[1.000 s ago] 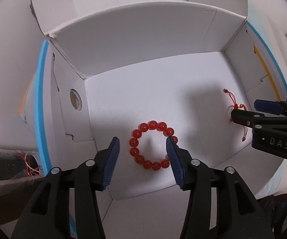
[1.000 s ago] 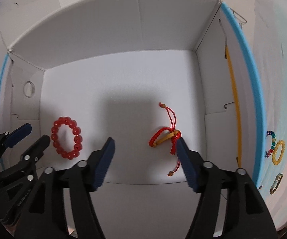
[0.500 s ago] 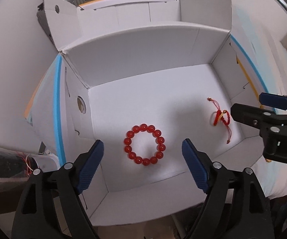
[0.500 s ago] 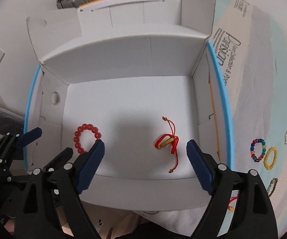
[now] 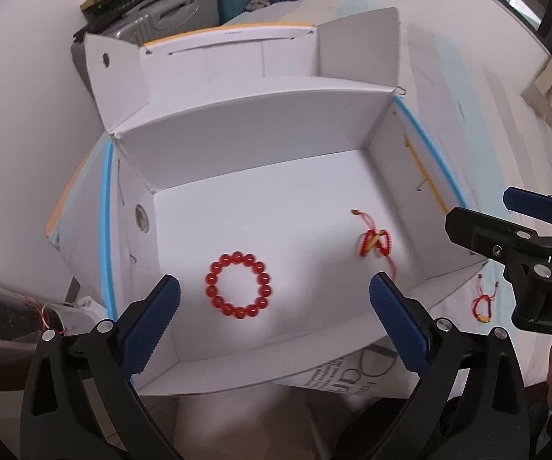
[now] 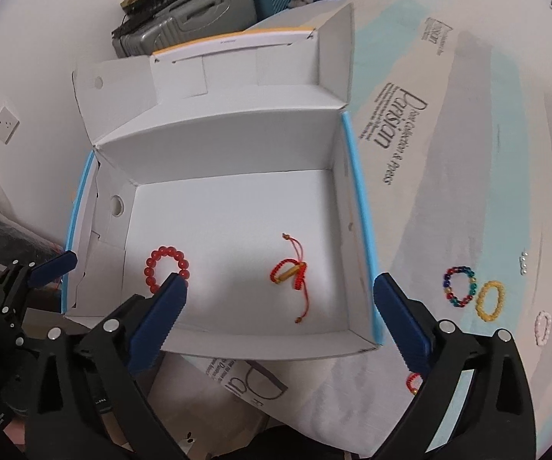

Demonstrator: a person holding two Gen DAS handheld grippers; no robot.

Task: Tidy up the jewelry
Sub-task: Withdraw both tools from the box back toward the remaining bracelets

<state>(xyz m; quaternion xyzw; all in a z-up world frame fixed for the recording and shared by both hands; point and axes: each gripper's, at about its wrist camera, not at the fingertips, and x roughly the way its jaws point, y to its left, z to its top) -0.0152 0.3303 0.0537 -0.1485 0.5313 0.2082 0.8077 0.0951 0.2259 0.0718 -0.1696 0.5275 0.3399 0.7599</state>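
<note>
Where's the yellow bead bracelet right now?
In the right wrist view, the yellow bead bracelet lies outside the white box, to its right, beside the multicolored bracelet.

Black claws [image 5: 274, 322], ridged blue pads [image 5: 149, 322], silver screws.

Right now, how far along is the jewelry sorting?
Done: red bead bracelet and red cord bracelet lie in the white box. In hand: nothing; both hand-held grippers are open. Left: multicolor bracelet, yellow bracelet, pink bracelet and others outside.
</note>
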